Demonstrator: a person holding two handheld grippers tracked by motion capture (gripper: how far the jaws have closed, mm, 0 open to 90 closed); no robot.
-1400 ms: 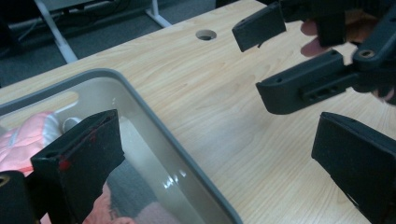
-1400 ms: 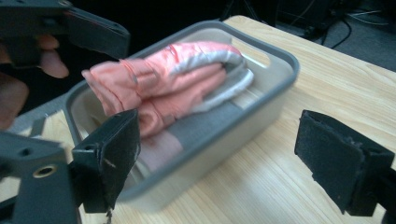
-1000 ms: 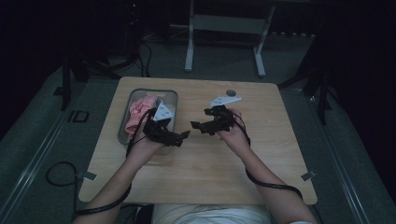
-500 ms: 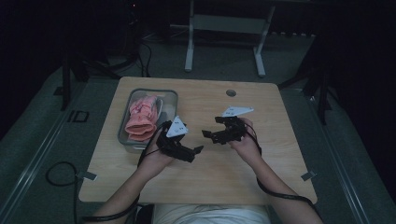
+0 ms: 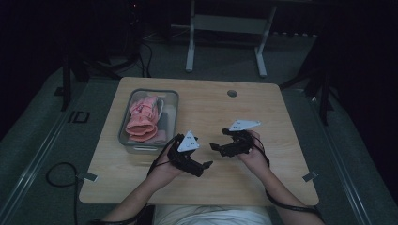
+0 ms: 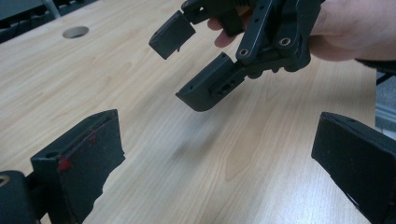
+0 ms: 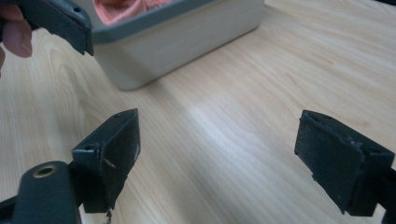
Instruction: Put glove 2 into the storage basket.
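High cam looks down on table [image 5: 263,108]; both tong cams sit low, close, sharing its wood w/ it

Table [image 5: 281,122] was light wood with a fine grain pattern and one grey round hole [image 5: 232,93]; the bin [image 5: 171,101] was grey with a darker grey rim, holding pink cloth [image 5: 143,117] with some white and small dark marks. Left gripper [image 5: 206,165] and right gripper [image 5: 213,146] were black, each topped with a pale grey triangular plate, and the left one's pad [image 6: 81,149] showed red specks. Floor [image 5: 56,140] was dull grey-green.
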